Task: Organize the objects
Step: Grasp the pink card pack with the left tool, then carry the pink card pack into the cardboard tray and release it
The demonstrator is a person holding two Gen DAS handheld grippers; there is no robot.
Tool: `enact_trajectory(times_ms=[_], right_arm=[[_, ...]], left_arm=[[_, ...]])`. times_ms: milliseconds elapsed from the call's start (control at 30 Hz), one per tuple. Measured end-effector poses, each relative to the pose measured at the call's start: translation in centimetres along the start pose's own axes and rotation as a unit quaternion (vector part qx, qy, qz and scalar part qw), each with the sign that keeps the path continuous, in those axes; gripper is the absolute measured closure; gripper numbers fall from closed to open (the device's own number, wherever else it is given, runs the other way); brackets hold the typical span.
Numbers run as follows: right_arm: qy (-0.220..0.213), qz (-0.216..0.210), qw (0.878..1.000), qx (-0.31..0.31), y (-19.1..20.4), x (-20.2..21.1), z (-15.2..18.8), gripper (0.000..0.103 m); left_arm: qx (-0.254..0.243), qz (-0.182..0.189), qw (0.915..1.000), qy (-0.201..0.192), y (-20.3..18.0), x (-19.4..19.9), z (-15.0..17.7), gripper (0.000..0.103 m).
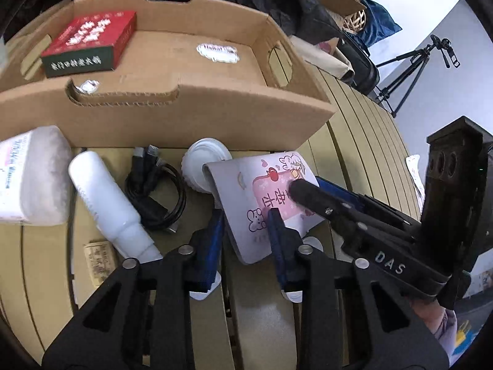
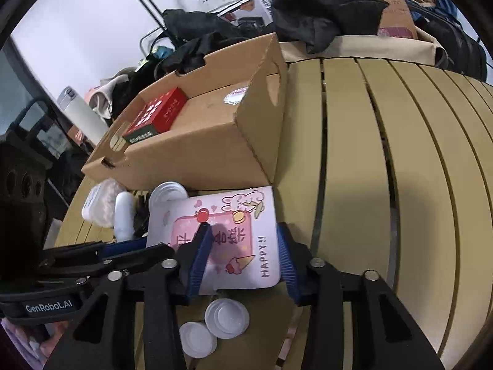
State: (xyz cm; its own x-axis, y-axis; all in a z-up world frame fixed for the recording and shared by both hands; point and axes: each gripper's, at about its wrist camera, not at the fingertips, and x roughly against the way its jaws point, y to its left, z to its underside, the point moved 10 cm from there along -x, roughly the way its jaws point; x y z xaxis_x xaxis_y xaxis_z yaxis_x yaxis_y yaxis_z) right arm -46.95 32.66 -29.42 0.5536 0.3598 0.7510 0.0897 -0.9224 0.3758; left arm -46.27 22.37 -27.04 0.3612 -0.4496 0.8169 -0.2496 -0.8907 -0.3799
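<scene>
Near the box (image 2: pixel 197 141), both grippers meet at a pink card (image 2: pixel 234 234): right gripper (image 2: pixel 243 256) pinching it, left gripper (image 1: pixel 246 234) spread around its edge; next, likely lift it into the box.

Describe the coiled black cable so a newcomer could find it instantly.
Start at the big cardboard box on the slatted table. Just in front of its near wall lies the black cable, between the white bottle and a white lid. It alone is dark and looped.
</scene>
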Motion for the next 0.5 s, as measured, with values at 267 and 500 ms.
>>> enact_trajectory(times_ms=[267,500], right_arm=[[-0.049,0.006,0.998,0.025,5.1,8.8,-0.4,0.091],[-0.084,-0.003,0.996,0.035,11.0,16.7,5.9,0.095]], left_arm=[[-0.017,0.037,0.9967,-0.07,-3.3,10.6,0.7,0.089],[0.006,0.079,0.9929,-0.088,-3.6,18.4,8.5,0.091]])
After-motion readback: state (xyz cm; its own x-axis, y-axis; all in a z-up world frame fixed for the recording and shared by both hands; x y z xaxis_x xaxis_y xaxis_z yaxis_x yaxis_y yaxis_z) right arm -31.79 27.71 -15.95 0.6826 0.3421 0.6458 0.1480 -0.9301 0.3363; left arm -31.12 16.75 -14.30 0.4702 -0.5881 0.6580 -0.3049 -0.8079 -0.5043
